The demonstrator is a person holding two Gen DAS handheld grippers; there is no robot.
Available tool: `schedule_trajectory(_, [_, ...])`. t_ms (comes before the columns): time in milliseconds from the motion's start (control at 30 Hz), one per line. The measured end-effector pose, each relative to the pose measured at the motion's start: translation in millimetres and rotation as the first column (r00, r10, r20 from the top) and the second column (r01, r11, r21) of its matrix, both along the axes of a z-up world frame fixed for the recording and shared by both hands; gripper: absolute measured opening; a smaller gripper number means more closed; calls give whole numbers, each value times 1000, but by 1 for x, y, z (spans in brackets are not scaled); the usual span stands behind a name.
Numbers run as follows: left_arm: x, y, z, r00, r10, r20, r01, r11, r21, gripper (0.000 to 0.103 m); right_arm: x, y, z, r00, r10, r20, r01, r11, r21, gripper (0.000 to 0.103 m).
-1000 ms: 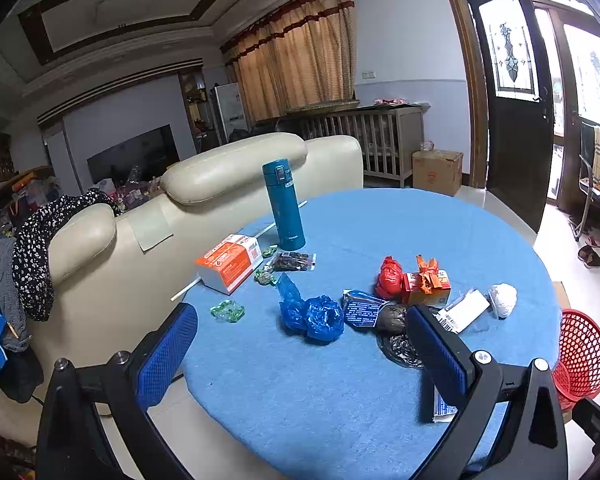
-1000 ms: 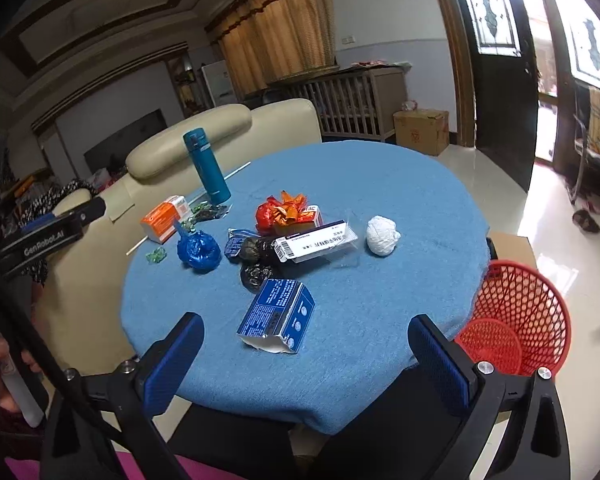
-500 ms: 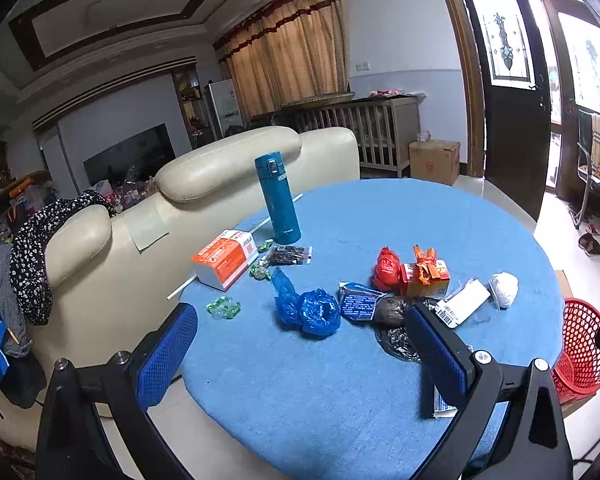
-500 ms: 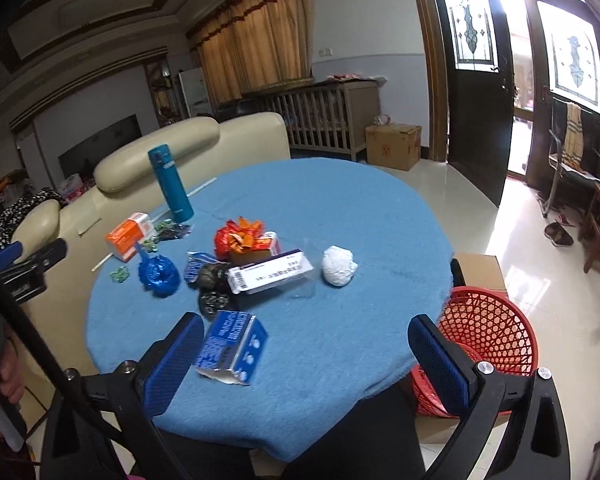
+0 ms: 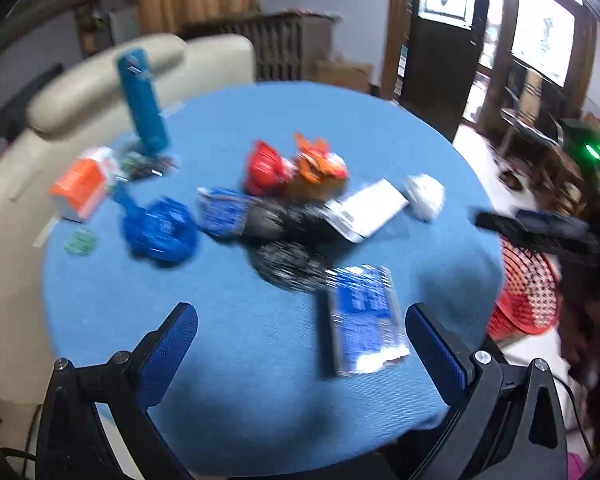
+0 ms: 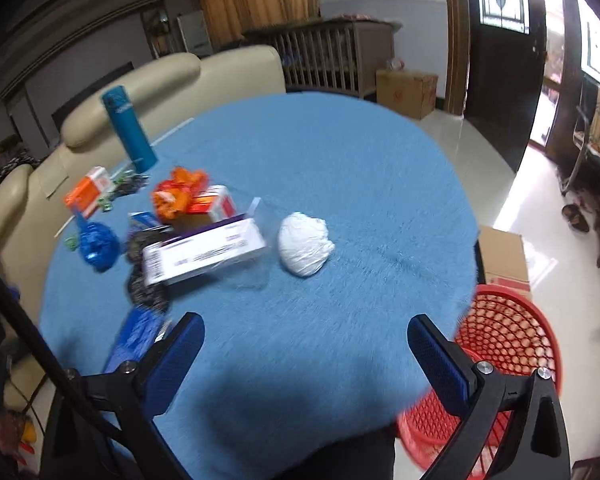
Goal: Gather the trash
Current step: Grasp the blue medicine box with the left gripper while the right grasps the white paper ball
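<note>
Trash lies scattered on a round blue table (image 5: 240, 380) (image 6: 360, 168): a flat blue packet (image 5: 360, 320) (image 6: 136, 336), a crumpled blue bag (image 5: 160, 232) (image 6: 98, 242), black wrappers (image 5: 288, 260), red and orange bags (image 5: 292, 166) (image 6: 180, 192), a white box (image 5: 366, 210) (image 6: 204, 254) and a white wad (image 5: 424, 196) (image 6: 304, 244). My left gripper (image 5: 302, 322) hangs open over the near table edge, just short of the blue packet. My right gripper (image 6: 306, 338) is open above bare cloth in front of the white wad. A red basket (image 5: 524, 292) (image 6: 496, 360) stands on the floor at the right.
A teal flask (image 5: 142, 100) (image 6: 128, 134) and an orange-white box (image 5: 84, 186) (image 6: 90, 190) stand at the table's far left. A cream sofa (image 6: 140, 80) backs the table. A cardboard box (image 6: 504, 256) sits on the floor behind the basket. The left view is blurred.
Both grippers have moved in toward the table and tilted down. The left view has swung right, bringing the blue packet and the red basket closer. Both stay open.
</note>
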State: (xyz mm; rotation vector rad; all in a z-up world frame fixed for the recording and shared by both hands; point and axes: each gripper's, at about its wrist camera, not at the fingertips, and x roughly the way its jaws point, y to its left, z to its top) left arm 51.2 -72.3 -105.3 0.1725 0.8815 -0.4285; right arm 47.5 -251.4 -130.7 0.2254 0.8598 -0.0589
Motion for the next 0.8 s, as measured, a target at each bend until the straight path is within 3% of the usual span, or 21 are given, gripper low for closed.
schedule_trajectory(167, [10, -19, -21, 989, -57, -139, 53, 998, -37, 103, 51, -20, -23, 1000, -8, -18, 10, 993, 117, 83])
schedule_trajectory(233, [13, -26, -28, 985, -71, -157, 67, 997, -33, 102, 70, -26, -33, 999, -9, -31, 13, 990, 142, 77])
schedule_trajectory(300, [14, -37, -32, 981, -100, -168, 96, 995, -31, 94, 84, -29, -42, 999, 1, -52, 8, 987, 163, 66])
schedule_trajectory(400, [19, -50, -43, 969, -134, -209, 134, 991, -15, 73, 103, -29, -54, 996, 35, -79, -17, 977, 211, 54])
schedule_trajectory(467, [22, -55, -50, 963, -137, -234, 139, 990, -11, 58, 109, -29, -60, 995, 54, -82, -32, 968, 250, 39])
schedule_trajectory(600, [25, -56, -55, 957, -141, -255, 140, 990, -22, 40, 104, -30, -61, 997, 51, -57, -33, 961, 275, 35])
schedule_trajectory(667, [23, -57, -52, 959, -148, -243, 147, 989, -24, 19, 94, -34, -59, 998, 39, -47, -25, 961, 275, 35])
schedule_trajectory(700, [21, -58, -50, 960, -151, -235, 150, 988, -20, 14, 89, -36, -58, 999, 33, -41, -21, 961, 275, 35])
schedule_trajectory(800, [18, -63, -47, 965, -159, -210, 163, 987, 2, 13, 67, -40, -47, 1000, 17, -14, -13, 968, 250, 35])
